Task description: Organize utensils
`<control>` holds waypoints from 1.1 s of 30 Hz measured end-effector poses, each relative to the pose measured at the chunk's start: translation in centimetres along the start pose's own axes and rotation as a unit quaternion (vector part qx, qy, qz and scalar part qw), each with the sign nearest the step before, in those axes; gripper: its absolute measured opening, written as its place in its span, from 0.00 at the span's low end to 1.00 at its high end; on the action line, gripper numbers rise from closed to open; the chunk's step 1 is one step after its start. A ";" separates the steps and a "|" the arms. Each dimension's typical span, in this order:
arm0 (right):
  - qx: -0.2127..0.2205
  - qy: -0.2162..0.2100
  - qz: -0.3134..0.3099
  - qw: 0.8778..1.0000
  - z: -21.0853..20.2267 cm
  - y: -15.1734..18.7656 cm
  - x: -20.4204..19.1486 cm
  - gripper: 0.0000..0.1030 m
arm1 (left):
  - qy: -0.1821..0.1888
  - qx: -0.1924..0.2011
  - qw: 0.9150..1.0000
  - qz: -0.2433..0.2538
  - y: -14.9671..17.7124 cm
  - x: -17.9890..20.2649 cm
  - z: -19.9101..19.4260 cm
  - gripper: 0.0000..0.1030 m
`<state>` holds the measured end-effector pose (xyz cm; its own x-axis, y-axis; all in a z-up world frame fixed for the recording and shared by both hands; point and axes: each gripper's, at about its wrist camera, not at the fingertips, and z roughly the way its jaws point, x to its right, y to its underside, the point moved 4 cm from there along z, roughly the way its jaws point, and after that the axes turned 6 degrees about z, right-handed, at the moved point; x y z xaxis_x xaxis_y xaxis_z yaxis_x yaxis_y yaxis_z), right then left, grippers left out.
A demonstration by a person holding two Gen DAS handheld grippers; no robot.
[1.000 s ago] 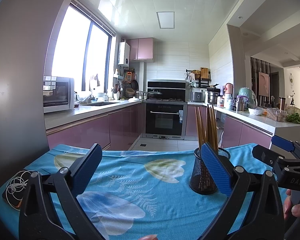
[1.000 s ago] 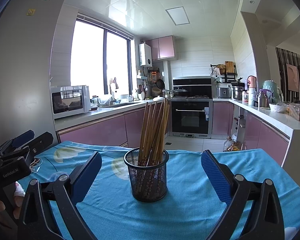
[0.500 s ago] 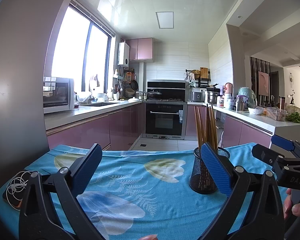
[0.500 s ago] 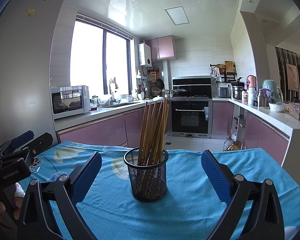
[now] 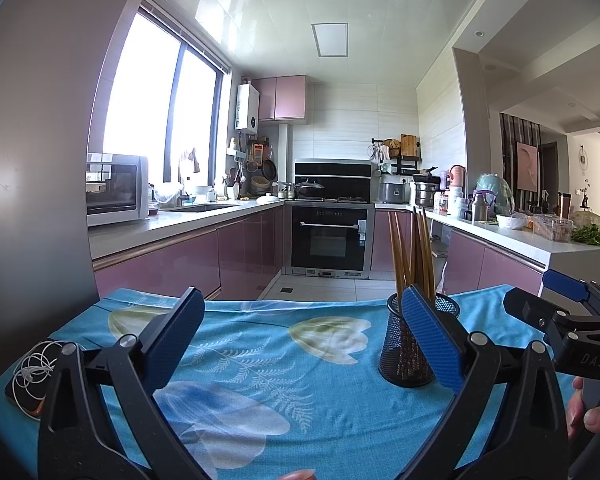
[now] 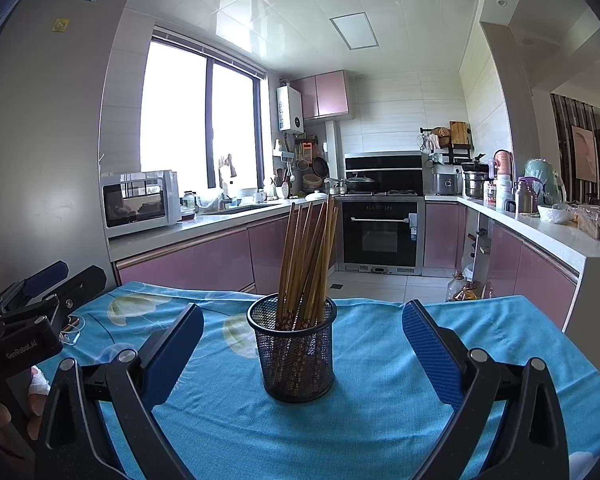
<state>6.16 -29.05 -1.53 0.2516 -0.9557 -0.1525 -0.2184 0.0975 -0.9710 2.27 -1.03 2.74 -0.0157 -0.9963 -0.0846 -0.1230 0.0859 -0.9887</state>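
Kitchen daylight falls on my blue-clothed bench point(image 6: 380, 420), where the chopsticks point(image 6: 308, 256) stand bunched in a mesh cup point(image 6: 296, 354) at the centre of the right view. Both my right tongs point(image 6: 302, 354) and left tongs point(image 5: 300, 338) gape wide, gripping nothing. I judge I should pinch one stick high, lifting straight so the light cup stays put. Lower left, a phone with cable point(image 5: 32, 372) lies well apart.

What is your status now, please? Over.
Both grippers, left and right, open, empty. Chopsticks upright in mesh holder. Nothing blocking.
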 end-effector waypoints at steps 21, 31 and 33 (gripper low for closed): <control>0.001 0.001 0.001 1.000 0.0 0.1 0.1 0.94 | -0.001 -0.002 1.000 0.000 0.3 0.1 0.0 0.95; 0.001 0.000 0.001 1.000 0.0 0.1 0.1 0.94 | -0.001 -0.002 1.000 0.000 0.5 0.2 -0.1 0.95; 0.001 0.001 0.000 1.000 0.0 0.1 0.1 0.94 | -0.001 -0.003 1.000 0.001 0.4 0.2 0.0 0.95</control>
<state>6.13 -29.12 -1.63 0.2497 -0.9562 -0.1525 -0.2159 0.0986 -0.9714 2.19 -1.19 2.33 -0.0143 -0.9962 -0.0860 -0.1282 0.0872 -0.9879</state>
